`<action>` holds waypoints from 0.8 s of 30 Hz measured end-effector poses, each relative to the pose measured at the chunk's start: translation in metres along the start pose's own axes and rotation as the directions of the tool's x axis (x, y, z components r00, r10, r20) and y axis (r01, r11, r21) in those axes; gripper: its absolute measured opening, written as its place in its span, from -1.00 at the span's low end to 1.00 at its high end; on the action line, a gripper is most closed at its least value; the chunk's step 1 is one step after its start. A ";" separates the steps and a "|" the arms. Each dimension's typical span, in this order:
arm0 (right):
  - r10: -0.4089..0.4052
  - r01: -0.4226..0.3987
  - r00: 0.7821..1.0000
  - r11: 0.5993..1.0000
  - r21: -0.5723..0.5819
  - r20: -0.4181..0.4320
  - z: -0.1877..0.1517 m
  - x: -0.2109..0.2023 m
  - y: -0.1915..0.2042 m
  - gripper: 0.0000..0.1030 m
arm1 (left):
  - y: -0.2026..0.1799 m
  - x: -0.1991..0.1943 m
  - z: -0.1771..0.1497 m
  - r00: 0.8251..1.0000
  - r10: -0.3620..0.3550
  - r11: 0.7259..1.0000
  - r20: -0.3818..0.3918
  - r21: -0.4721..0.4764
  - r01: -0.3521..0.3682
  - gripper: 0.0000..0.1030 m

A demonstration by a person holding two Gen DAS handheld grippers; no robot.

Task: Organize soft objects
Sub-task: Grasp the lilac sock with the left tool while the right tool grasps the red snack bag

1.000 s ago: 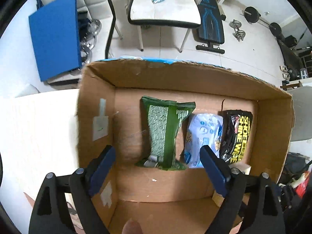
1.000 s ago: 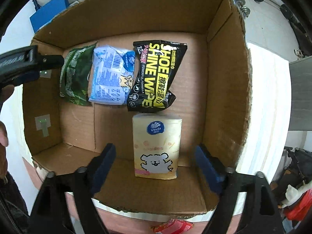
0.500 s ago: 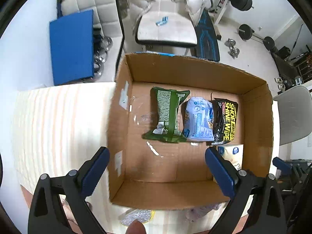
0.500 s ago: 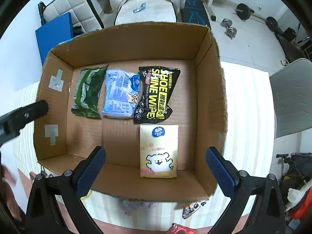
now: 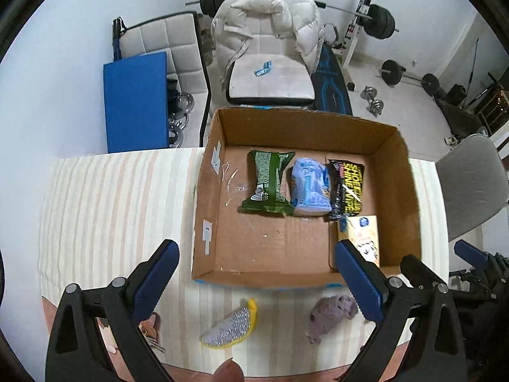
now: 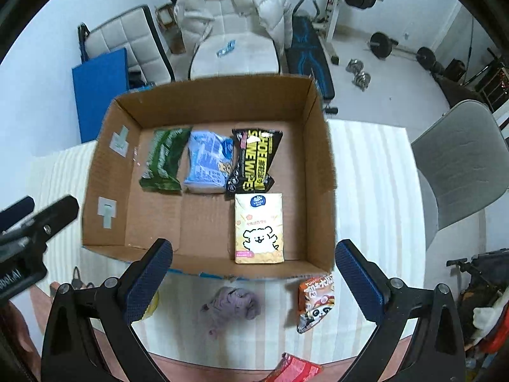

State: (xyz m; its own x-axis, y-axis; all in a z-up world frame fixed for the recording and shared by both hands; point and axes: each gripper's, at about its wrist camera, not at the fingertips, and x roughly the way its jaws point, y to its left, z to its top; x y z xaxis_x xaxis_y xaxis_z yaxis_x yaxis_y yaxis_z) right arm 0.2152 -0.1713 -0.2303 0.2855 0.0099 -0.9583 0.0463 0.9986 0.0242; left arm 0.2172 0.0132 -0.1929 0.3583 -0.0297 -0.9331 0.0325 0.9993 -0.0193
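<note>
A cardboard box stands on the striped table. Inside lie a green pack, a blue pack, a black shoe-wipes pack and a yellow tissue pack. In front of the box lie a silver-yellow sponge, a purple cloth and an orange snack bag. My left gripper and right gripper are open and empty, held above the table's near edge.
A red packet lies at the table's front edge. A chair with a white jacket stands behind the box, a grey chair at the right, and a blue pad at the left. Gym weights lie on the floor.
Both grippers have pulled back and up out of the box toward the near edge. The loose items in front of the box have come into view. Both stay open.
</note>
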 end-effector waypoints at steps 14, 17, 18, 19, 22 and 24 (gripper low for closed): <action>0.128 -0.121 0.991 0.981 0.151 -0.040 -0.091 -0.040 -0.045 1.00 | 0.006 -0.016 -0.093 0.993 0.111 0.988 -0.038 0.113 -0.106 0.95; 0.131 -0.094 0.982 0.964 0.251 -0.135 -0.143 -0.013 -0.077 1.00 | 0.002 0.022 -0.127 0.981 0.121 0.983 -0.153 0.156 -0.097 0.95; 0.132 -0.086 0.979 0.959 0.271 -0.156 -0.154 -0.005 -0.084 1.00 | -0.001 0.031 -0.135 0.976 0.118 0.983 -0.182 0.163 -0.089 0.95; 0.131 -0.071 0.973 0.952 0.296 -0.191 -0.171 0.006 -0.093 1.00 | -0.006 0.042 -0.144 0.971 0.118 0.981 -0.210 0.176 -0.081 0.95; 0.142 -0.029 0.947 0.932 0.361 -0.290 -0.215 0.041 -0.114 1.00 | -0.029 0.067 -0.161 0.958 0.137 0.969 -0.254 0.237 -0.075 0.94; 0.156 -0.008 0.928 0.916 0.402 -0.337 -0.239 0.064 -0.121 1.00 | -0.048 0.081 -0.164 0.954 0.137 0.958 -0.266 0.279 -0.060 0.94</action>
State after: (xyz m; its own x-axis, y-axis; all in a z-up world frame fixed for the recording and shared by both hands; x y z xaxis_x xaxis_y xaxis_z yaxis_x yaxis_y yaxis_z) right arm -0.0010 -0.2795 -0.3628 -0.0504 0.1827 -0.9819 0.4248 0.8937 0.1445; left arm 0.0919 -0.0338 -0.3262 0.0981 0.1152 -0.9885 0.2701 0.9529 0.1379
